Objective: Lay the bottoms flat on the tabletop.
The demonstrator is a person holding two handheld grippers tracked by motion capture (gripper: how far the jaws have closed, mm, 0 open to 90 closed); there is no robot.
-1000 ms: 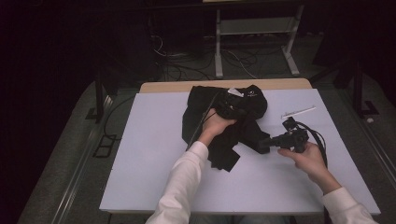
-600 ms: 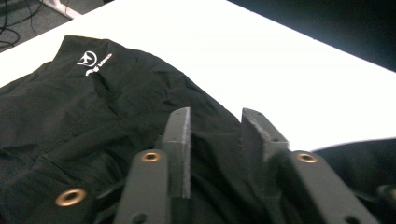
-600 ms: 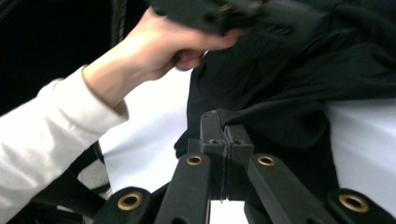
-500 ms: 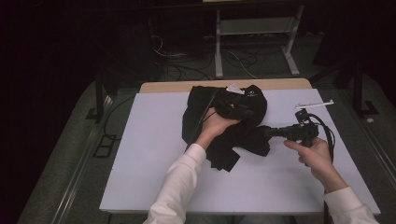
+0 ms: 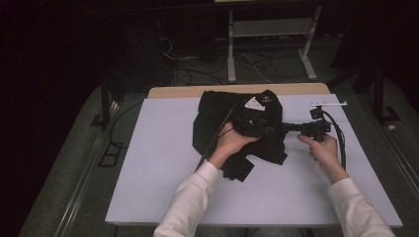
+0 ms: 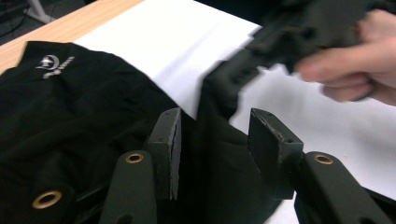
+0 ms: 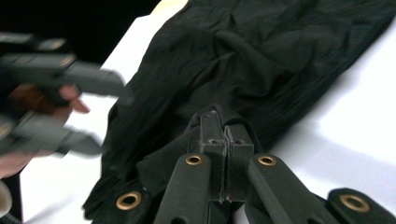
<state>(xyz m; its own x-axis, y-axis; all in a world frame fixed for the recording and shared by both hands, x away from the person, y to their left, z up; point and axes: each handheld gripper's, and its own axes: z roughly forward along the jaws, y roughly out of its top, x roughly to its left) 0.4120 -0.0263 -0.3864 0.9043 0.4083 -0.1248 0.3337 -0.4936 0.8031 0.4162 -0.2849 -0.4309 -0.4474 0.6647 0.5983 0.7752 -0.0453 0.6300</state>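
garment: black soft crumpled cloth (image 5: 217, 118) with small white logo, on the white table (image 5: 148, 168) | left gripper (image 6: 210, 140): jaws just opening, apart, fold between | right gripper (image 7: 223, 126): pinching fabric edge

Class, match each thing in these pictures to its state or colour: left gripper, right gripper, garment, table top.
Things:
1. left gripper
2. right gripper
3. garment
4. table top

States:
A. white
B. jaws shut on cloth
C. black, crumpled
D. jaws apart, cloth between them, pads not pressing it

Pairs: 1-D, 2-B, 3-C, 4-A
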